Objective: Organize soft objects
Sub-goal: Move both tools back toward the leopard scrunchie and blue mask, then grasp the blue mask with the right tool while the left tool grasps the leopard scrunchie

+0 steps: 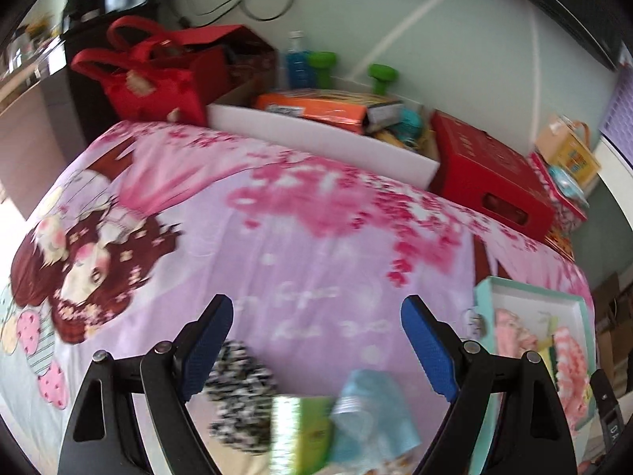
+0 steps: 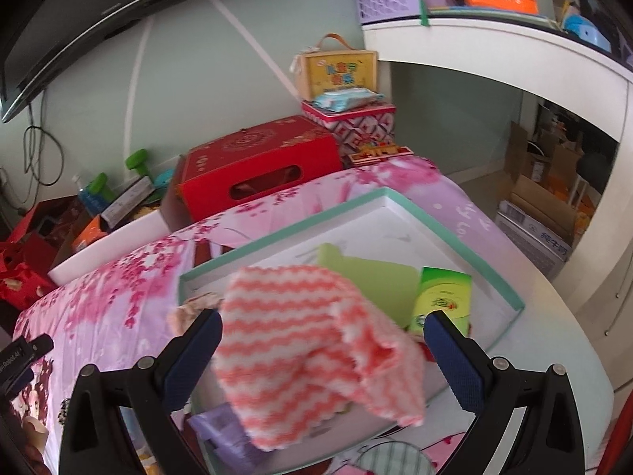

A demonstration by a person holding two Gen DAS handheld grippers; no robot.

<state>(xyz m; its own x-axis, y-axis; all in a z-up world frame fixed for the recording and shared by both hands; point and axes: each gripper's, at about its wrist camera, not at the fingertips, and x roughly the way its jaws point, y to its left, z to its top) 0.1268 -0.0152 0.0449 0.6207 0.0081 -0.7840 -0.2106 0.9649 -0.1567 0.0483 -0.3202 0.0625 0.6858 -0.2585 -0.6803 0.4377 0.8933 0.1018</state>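
Several soft things already sit in the shallow white box with the mint-green rim (image 2: 455, 233) on the bed's pink blossom-print cover (image 1: 300, 245): a flat lime-green cloth (image 2: 372, 277), a green printed tissue packet (image 2: 443, 301) and a pale pink fluffy piece (image 2: 190, 308) at the box's near-left corner. I judge the sorting to be partly done. The coral-and-white zigzag-striped fluffy cloth (image 2: 300, 352) hangs over the box's near edge, between the fingers of the right tongs (image 2: 322, 360), not yet lying flat inside. Those tongs are spread wide and their blue pads do not press the cloth, so it looks just let go or about to be taken; I cannot tell which.

Still outside the box, on the bed by the left tongs (image 1: 316, 344), are a black-and-white speckled fuzzy cloth (image 1: 241, 392), a light blue cloth (image 1: 372, 415) and something green and white (image 1: 304, 423), too blurred to name. The left tongs are also spread wide and empty, held low over the cover and pointing across the bed toward the wall, with the speckled cloth just under the left finger. The right tongs angle down over the box from its near side.
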